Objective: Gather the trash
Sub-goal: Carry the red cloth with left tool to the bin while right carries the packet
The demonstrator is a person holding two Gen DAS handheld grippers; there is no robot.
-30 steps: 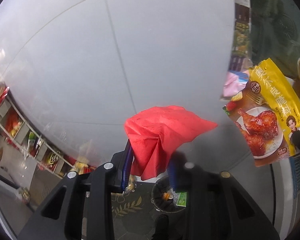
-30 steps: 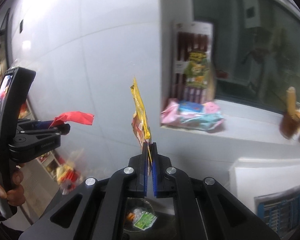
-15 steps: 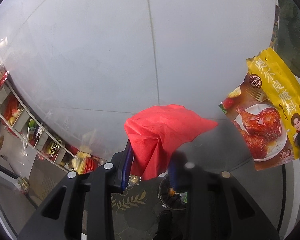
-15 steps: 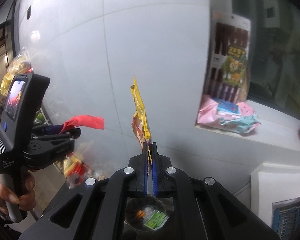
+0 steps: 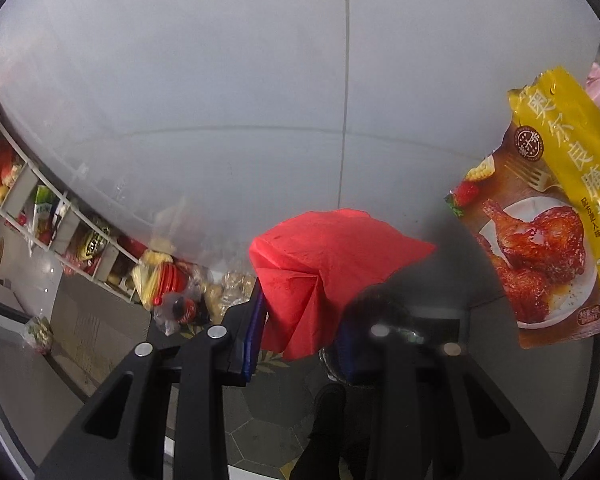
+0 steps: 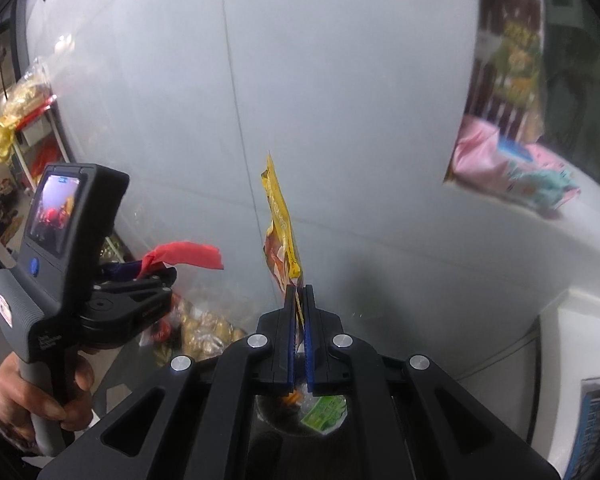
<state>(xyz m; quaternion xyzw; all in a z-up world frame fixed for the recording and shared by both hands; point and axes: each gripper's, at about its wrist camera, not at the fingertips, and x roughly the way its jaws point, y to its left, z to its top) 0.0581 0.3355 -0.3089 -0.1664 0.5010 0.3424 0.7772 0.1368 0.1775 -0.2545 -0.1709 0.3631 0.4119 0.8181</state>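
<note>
Right gripper [image 6: 299, 300]: jaws clenched on the bottom edge of the yellow seasoning packet [image 6: 281, 232], which stands upright, edge-on to this camera. Below the jaws, the trash bin [image 6: 320, 416] sits on the floor with a green wrapper and an orange scrap inside; the packet is held directly above the bin.

Left gripper [image 5: 300, 320]: fingers pinch a crumpled red napkin [image 5: 324, 264]; the napkin fans out above and to the right of the fingertips. The right finger is partly blurred behind the napkin. From this view the packet [image 5: 548, 232] hangs to the right of the napkin, apart from it, printed face showing roast chicken. The bin rim [image 5: 328, 360] is just visible below the napkin.

From the right wrist view the left gripper [image 6: 156, 270] is left of the packet, held by the person's hand [image 6: 32, 396], with the napkin [image 6: 188, 254] sticking out toward the packet.

Beyond the bin: grey tiled wall [image 5: 340, 80]. Left of the bin, bagged goods [image 5: 168, 284] on the floor and shelves [image 5: 40, 216] with packaged items.
</note>
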